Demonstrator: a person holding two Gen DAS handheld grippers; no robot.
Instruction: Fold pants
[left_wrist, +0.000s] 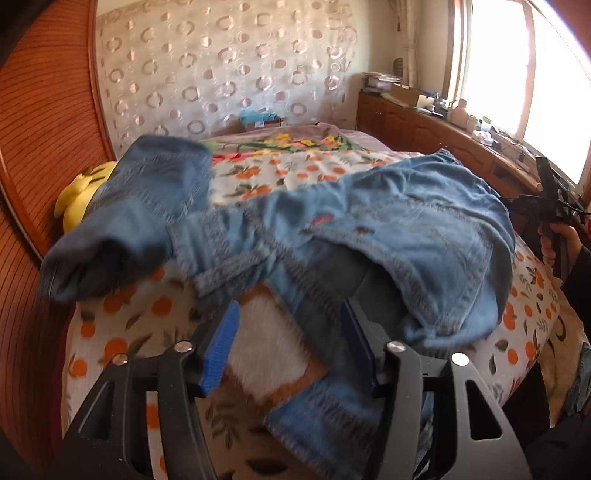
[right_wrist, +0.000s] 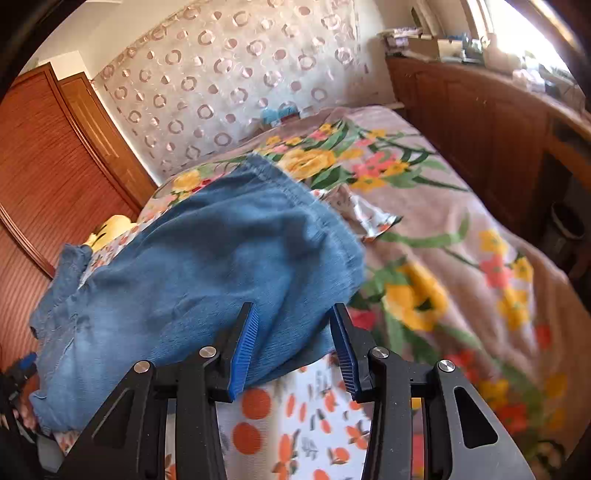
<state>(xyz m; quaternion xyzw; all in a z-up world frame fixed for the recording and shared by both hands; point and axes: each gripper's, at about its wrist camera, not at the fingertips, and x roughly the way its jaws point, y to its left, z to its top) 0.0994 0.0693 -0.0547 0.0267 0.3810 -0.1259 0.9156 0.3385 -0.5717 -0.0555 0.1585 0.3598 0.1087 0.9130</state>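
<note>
Currently the blue denim pants (left_wrist: 332, 236) lie crumpled across the bed (left_wrist: 155, 306), over an orange-print sheet, one leg bunched toward the left edge beside a yellow plush toy (left_wrist: 79, 195), the waist end heaped toward the right edge. Left gripper (left_wrist: 291, 347): jaws apart, a strip of denim lying loose between the blue pads, not pinched. Right gripper (right_wrist: 295, 347): jaws likewise parted, a fold of pants between them, pads not pressing it. In the left wrist view a hand (left_wrist: 557, 240) holds the other gripper's handle near the right edge.
</note>
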